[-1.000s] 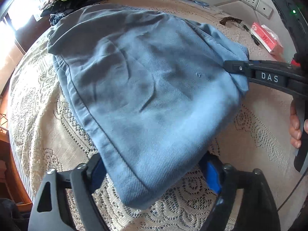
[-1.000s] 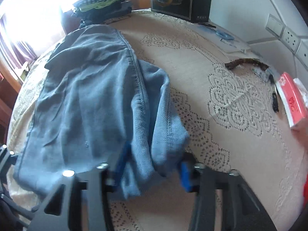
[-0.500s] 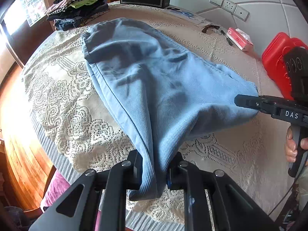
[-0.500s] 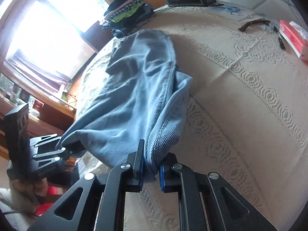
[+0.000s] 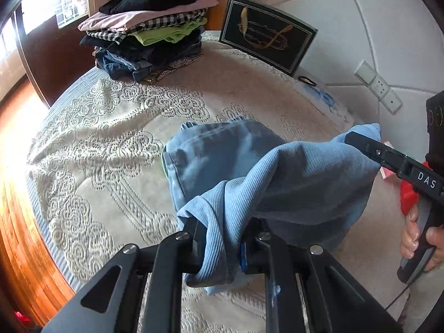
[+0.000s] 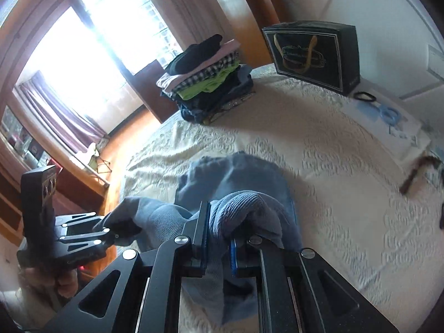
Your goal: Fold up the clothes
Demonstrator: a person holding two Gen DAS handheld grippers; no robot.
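Observation:
A light blue corduroy garment (image 5: 277,172) hangs between my two grippers above the lace-covered bed (image 5: 111,144). My left gripper (image 5: 222,238) is shut on one corner of it. My right gripper (image 6: 219,236) is shut on the other corner (image 6: 244,205); it also shows in the left wrist view (image 5: 358,138) at the right. The garment's far end (image 5: 205,133) rests folded on the bed. The left gripper shows in the right wrist view (image 6: 111,230) at the lower left, clamped on the cloth.
A stack of folded clothes (image 5: 149,33) sits at the bed's far corner. A black gift bag (image 5: 266,36) stands against the white wall. Small items (image 6: 388,113) lie by the wall. A red object (image 5: 408,197) is at the right. Wooden floor (image 5: 16,222) lies left.
Both grippers have closed on the garment's near corners, lifted them and carried them forward over the rest of the garment, which now lies much shorter on the bed.

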